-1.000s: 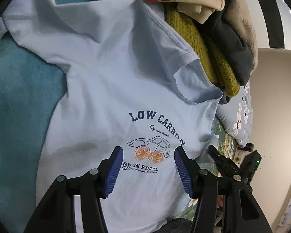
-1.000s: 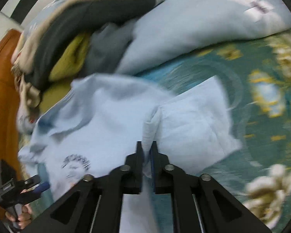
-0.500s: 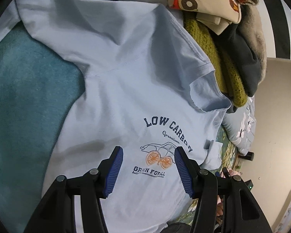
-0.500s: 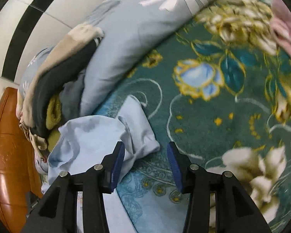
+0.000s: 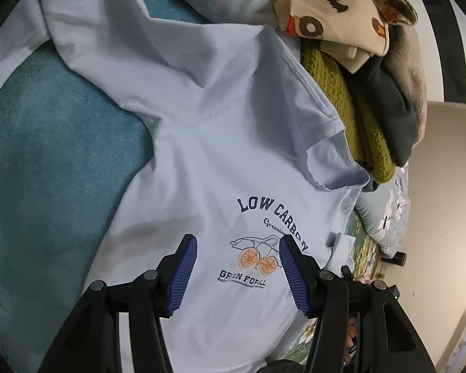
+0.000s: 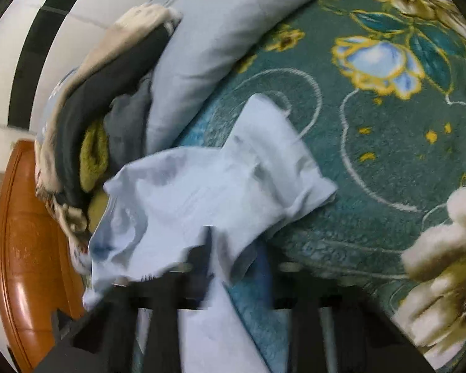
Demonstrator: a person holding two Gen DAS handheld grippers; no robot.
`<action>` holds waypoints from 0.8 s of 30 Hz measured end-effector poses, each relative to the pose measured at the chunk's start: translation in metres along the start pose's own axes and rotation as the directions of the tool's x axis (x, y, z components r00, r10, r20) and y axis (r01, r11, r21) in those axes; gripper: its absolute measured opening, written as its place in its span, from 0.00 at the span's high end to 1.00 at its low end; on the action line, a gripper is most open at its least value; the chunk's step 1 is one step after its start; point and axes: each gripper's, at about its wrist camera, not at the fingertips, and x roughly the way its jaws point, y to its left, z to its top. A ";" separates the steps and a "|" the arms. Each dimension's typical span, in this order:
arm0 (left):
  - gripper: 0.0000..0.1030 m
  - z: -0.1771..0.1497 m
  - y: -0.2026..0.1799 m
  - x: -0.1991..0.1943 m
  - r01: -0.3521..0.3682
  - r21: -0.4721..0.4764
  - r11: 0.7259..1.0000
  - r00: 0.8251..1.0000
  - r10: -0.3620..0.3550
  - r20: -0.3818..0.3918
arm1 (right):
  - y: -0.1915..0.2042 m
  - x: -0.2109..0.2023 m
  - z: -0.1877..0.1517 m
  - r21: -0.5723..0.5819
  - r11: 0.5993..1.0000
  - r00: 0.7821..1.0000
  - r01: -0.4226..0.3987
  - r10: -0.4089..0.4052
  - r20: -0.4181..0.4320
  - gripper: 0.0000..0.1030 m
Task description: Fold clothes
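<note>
A light blue T-shirt (image 5: pixel 202 155) printed "LOW CARBON" lies face up on the bed. My left gripper (image 5: pixel 237 275) hovers open just above the car print, with nothing between its blue pads (image 5: pixel 183 273). In the right wrist view the shirt's sleeve (image 6: pixel 264 168) lies crumpled on the green floral bedspread (image 6: pixel 372 155). My right gripper (image 6: pixel 234 267) is blurred by motion at the sleeve's near edge. Its fingers stand apart and the cloth overlaps the left one.
A pile of other clothes (image 5: pixel 372 93), olive knit, dark grey and patterned cream, lies against the shirt's far shoulder. A pale blue pillow (image 6: pixel 226 31) lies behind it. An orange wooden headboard (image 6: pixel 25 233) stands at the left. Teal blanket (image 5: pixel 46 171) flanks the shirt.
My right gripper let go of the sleeve, opened, pulled away, and now moves back toward it. The left gripper drifted slightly along the shirt and stayed open.
</note>
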 end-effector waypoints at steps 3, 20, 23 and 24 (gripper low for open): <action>0.42 0.003 0.008 -0.007 -0.013 -0.014 1.000 1.000 0.014 0.017 | 0.002 -0.031 0.012 -0.023 0.999 0.996 -0.026 0.028 0.088 0.98; 0.42 0.016 0.058 -0.052 -0.119 -0.107 0.987 0.984 0.132 0.119 | -0.127 -0.151 0.094 0.162 0.932 0.869 0.324 -0.361 0.340 0.98; 0.43 0.015 0.066 -0.060 -0.135 -0.121 0.983 0.980 0.150 0.131 | -0.134 -0.139 0.083 0.164 0.918 0.866 0.362 -0.396 0.307 0.98; 0.43 0.014 0.070 -0.064 -0.140 -0.125 0.982 0.978 0.157 0.135 | -0.137 -0.138 0.078 0.176 0.916 0.865 0.362 -0.400 0.302 0.98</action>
